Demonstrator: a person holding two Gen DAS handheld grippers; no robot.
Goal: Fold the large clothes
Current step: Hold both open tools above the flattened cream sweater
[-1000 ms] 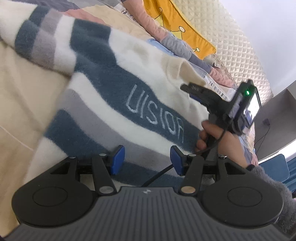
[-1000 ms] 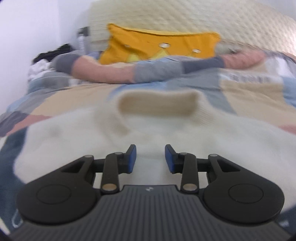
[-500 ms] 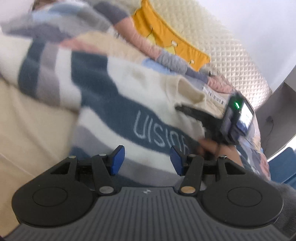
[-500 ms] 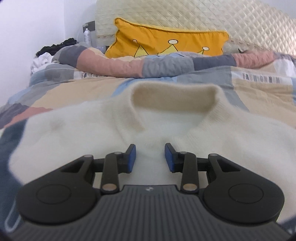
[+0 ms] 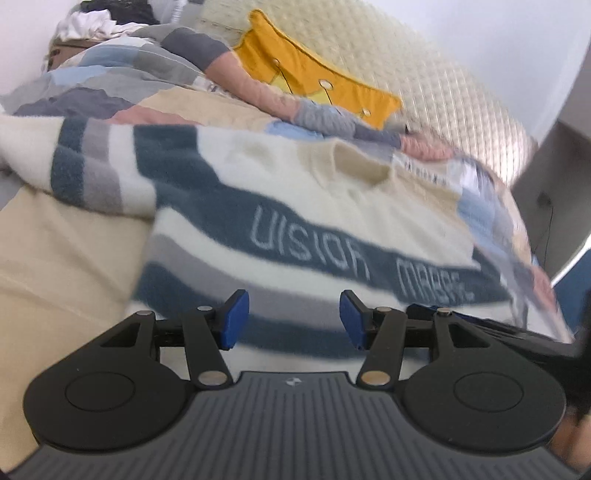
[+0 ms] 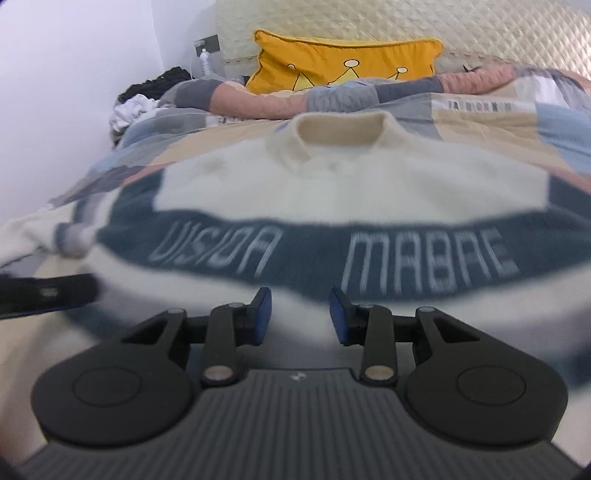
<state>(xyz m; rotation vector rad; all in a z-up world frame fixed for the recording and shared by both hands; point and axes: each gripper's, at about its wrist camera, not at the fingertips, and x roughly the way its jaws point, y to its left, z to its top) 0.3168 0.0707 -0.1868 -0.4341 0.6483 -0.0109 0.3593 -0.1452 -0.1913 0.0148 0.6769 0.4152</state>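
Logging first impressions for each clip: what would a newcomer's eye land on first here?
Most likely the big striped sweater, spread face-up across the bed with pale lettering on its dark blue band and its cream collar toward the headboard. Behind it, a bright yellow pillow with crown drawings leans on the quilted headboard. Below, the right gripper and the left gripper both hover open over the sweater's lower stripes.

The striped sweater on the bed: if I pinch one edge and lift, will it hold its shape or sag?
The striped sweater will probably sag: it drapes limply over the quilt. Its thick, fuzzy knit suggests some weight for its size, so the free side would likely drag. The fluffy surface should grip well against the blue pads, hardly slipping.
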